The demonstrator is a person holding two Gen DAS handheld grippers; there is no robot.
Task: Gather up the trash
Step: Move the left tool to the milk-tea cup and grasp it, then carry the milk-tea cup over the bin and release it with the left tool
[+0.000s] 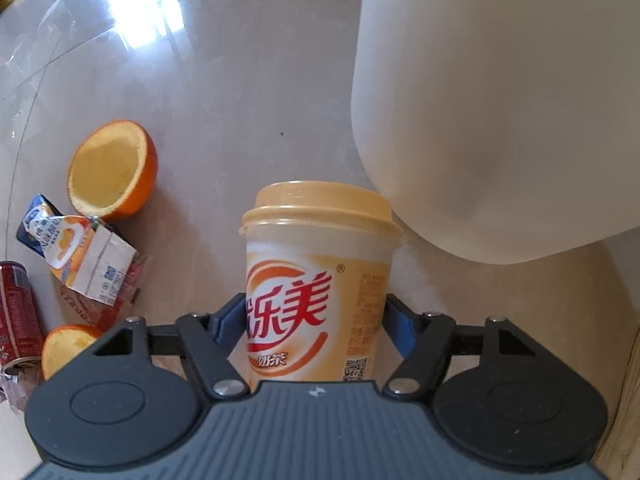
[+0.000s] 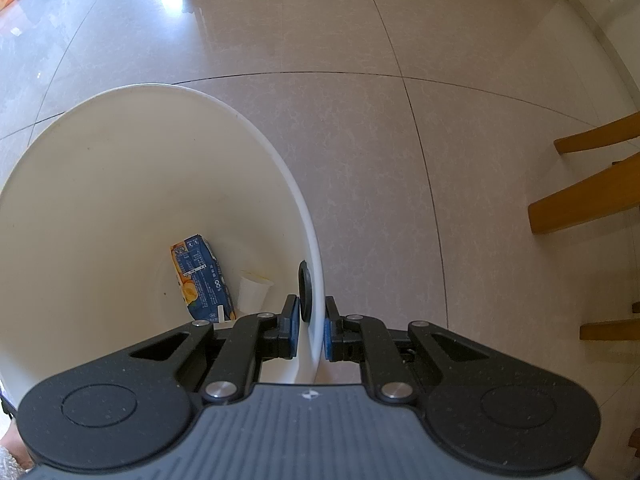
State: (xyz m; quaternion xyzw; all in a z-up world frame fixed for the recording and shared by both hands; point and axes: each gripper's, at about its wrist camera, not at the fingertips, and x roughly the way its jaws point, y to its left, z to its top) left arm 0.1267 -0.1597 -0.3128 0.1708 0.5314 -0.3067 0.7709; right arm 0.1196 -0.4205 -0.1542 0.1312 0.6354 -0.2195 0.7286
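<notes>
An upright milk tea cup (image 1: 320, 280) with a tan lid and red lettering stands on the tiled floor in the left wrist view. My left gripper (image 1: 316, 314) straddles its lower half, and both blue pads (image 1: 226, 320) lie against its sides. Just right of the cup is the white bin (image 1: 500, 100). In the right wrist view my right gripper (image 2: 312, 322) is shut on the rim of the white bin (image 2: 120, 180), one finger inside and one outside. At the bin's bottom lie a blue juice carton (image 2: 202, 280) and a small white paper cup (image 2: 254, 290).
Left of the cup on the floor lie a hollow orange half (image 1: 112, 172), a crushed juice carton (image 1: 80, 256), a red can (image 1: 18, 312) and a second orange half (image 1: 68, 346). Wooden chair legs (image 2: 584, 204) stand to the right of the bin.
</notes>
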